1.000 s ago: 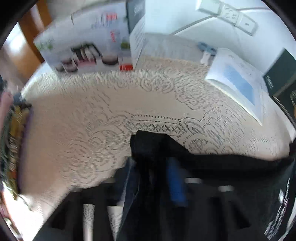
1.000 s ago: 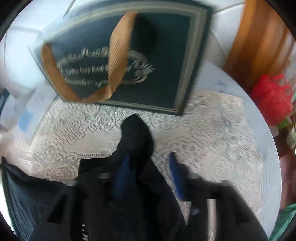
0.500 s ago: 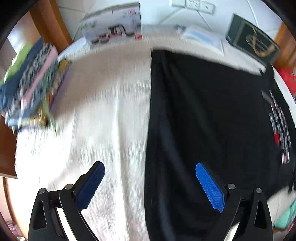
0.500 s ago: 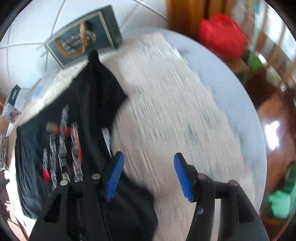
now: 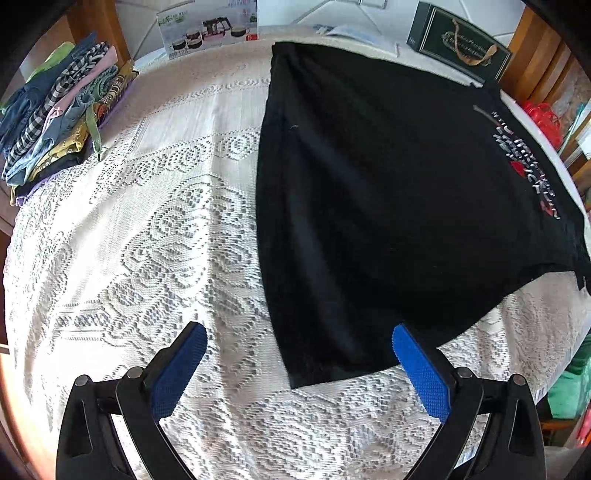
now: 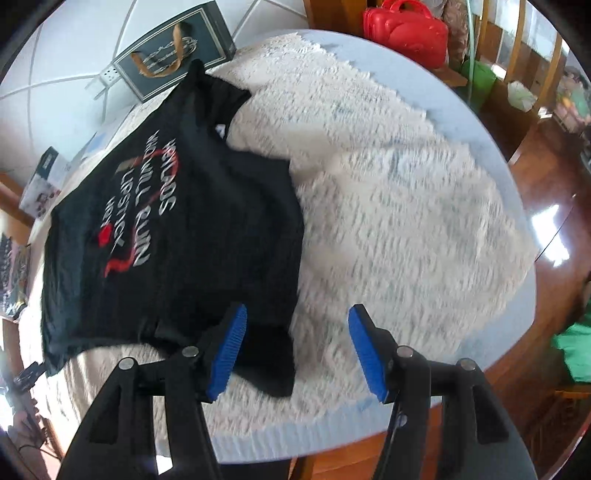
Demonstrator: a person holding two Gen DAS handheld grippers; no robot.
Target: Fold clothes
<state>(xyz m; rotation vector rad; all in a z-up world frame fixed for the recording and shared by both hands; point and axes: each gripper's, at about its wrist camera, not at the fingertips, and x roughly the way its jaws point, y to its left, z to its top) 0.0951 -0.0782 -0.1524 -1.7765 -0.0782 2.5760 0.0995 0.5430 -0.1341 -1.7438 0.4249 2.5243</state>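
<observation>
On the table (image 5: 517, 321) with a white lace cloth (image 5: 166, 221) stand a dark gift box (image 5: 458, 44) and a printed carton (image 5: 207, 29), and a red bag (image 6: 406, 29) sits beyond.

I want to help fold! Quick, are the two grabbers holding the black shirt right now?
Left gripper: open, holding nothing, above the black printed T-shirt's corner.
Right gripper: open, holding nothing.

The shirt (image 5: 369, 192) is black, with silver letters and red marks (image 6: 140, 206) on it. The cloth on the table (image 5: 155, 240) is white with a lacy pattern of holes. The gripper pads (image 5: 421, 373) are bright blue, the bag (image 6: 406, 31) is red, and the box (image 5: 458, 46) is dark green.
</observation>
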